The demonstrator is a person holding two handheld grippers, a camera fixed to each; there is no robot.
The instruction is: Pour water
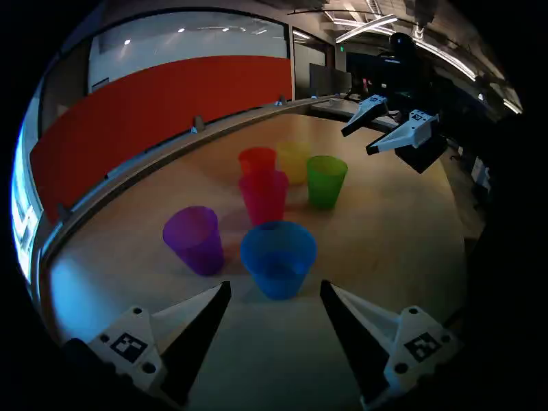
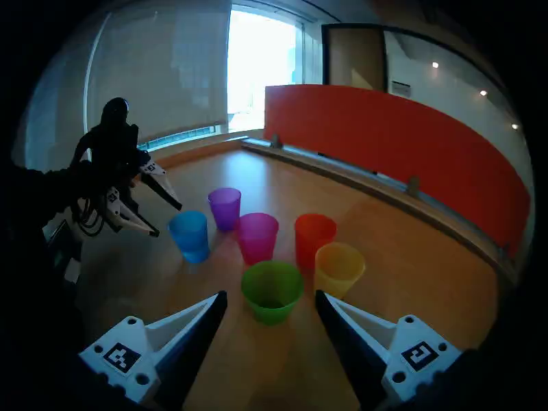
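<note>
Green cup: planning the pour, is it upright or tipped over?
Upright. The green cup stands on its base on the wooden table, its open rim facing up.

- Left gripper [image 1: 275,283] spread wide; blue cup [image 1: 279,259] just ahead.
- 5 behind it: purple cup [image 1: 194,240], pink cup [image 1: 263,196], red cup [image 1: 257,161], yellow cup [image 1: 293,159], green cup [image 1: 325,180].
- Right gripper [image 1: 355,143] hovers beyond, fingers apart.

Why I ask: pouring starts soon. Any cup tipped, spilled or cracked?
Nothing stands out: the purple cup, blue cup, pink cup, red cup, yellow cup and green cup stand upright on the table; no spill shows.
</note>
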